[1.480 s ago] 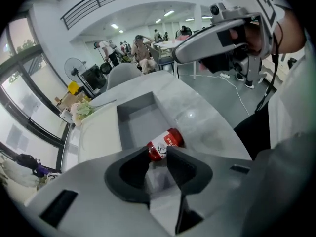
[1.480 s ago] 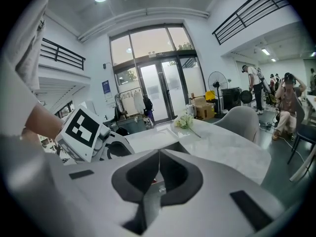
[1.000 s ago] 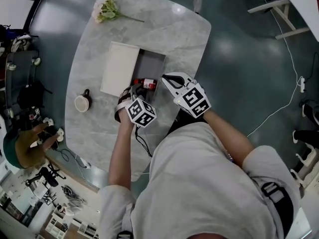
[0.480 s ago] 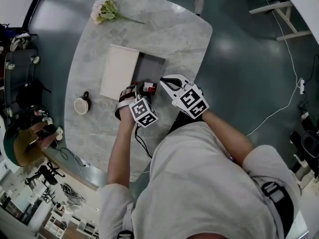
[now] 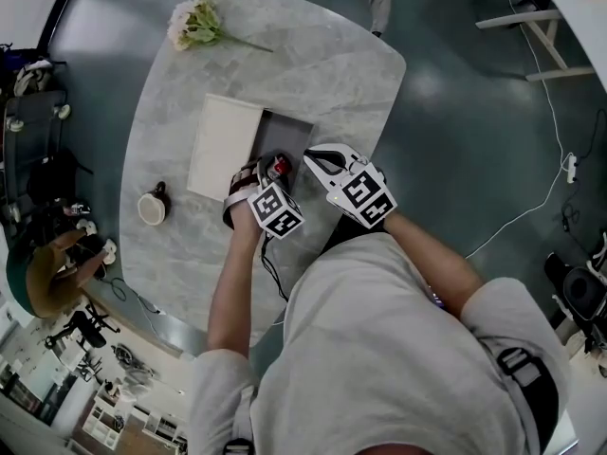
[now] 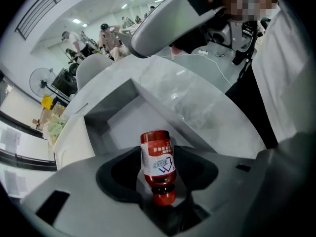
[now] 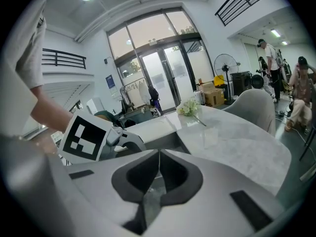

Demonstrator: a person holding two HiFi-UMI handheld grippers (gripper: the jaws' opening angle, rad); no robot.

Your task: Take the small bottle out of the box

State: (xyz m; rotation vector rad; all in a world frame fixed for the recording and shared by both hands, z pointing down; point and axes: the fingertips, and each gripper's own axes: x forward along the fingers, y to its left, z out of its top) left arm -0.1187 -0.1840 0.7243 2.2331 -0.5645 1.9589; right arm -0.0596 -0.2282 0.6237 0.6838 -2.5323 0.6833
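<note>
A small red bottle (image 6: 157,164) with a white label lies between the jaws of my left gripper (image 6: 158,152), cap towards the camera. The jaws are opening and dark gaps show on both sides of the bottle. In the head view the bottle (image 5: 279,167) peeks out beside the left gripper (image 5: 268,173) at the near end of the open grey box (image 5: 285,131). Whether it rests inside the box or on the table I cannot tell. My right gripper (image 5: 318,159) hovers just right of it, jaws shut and empty (image 7: 158,154).
The box's white lid (image 5: 223,147) lies against its left side. A cup (image 5: 152,207) stands at the left of the marble table (image 5: 341,74), and a flower bunch (image 5: 194,22) lies at the far end. The table's near edge runs under my arms.
The left gripper's jaws have spread apart around the bottle, and the gripper has drawn slightly towards me. The right gripper has hardly moved.
</note>
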